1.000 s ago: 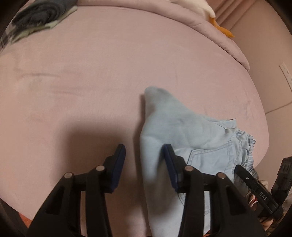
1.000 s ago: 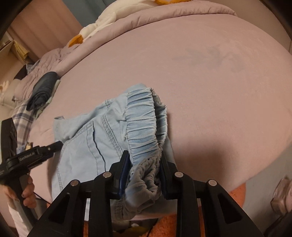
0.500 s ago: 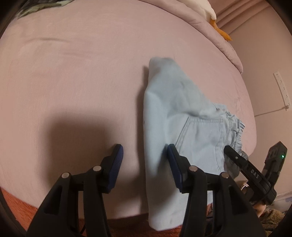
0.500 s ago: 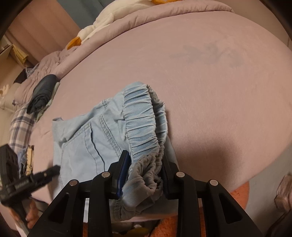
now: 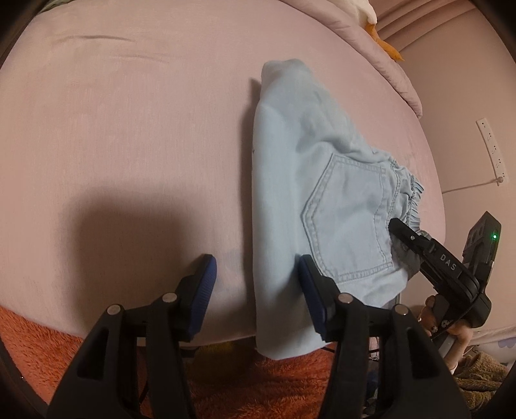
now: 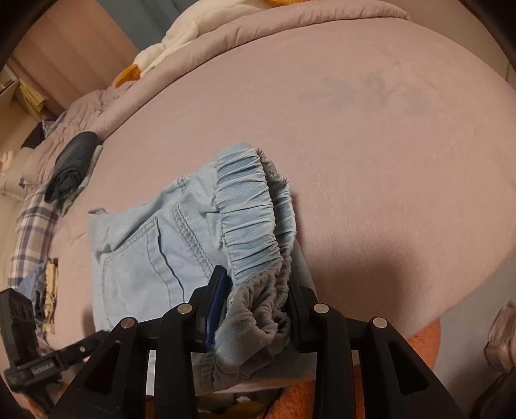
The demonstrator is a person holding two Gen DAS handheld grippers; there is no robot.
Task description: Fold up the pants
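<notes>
Near bed (image 5: 129, 129) edge, right gripper (image 6: 254, 309) clamping bunched elastic waistband (image 6: 254, 225) of pants (image 5: 290, 180) lying partly folded, hanging over near edge; left gripper (image 5: 256, 283) gaping wide, holding nothing; handling soft, limp, light denim; gripping thick hems best.

Pink bed (image 5: 129, 145) under me, sheet smooth, few faint creases, dark smudges toward far side. Pale blue pants (image 5: 290, 180) lie on it at near edge, folded lengthwise, back pocket up, one end hanging over edge above orange rug (image 5: 38, 348). Bunched pink quilt (image 6: 290, 22) along far side, white and orange plush toy (image 6: 180, 42) on it. Dark folded garment (image 6: 71, 167) and plaid cloth (image 6: 32, 225) at far left part of bed.
</notes>
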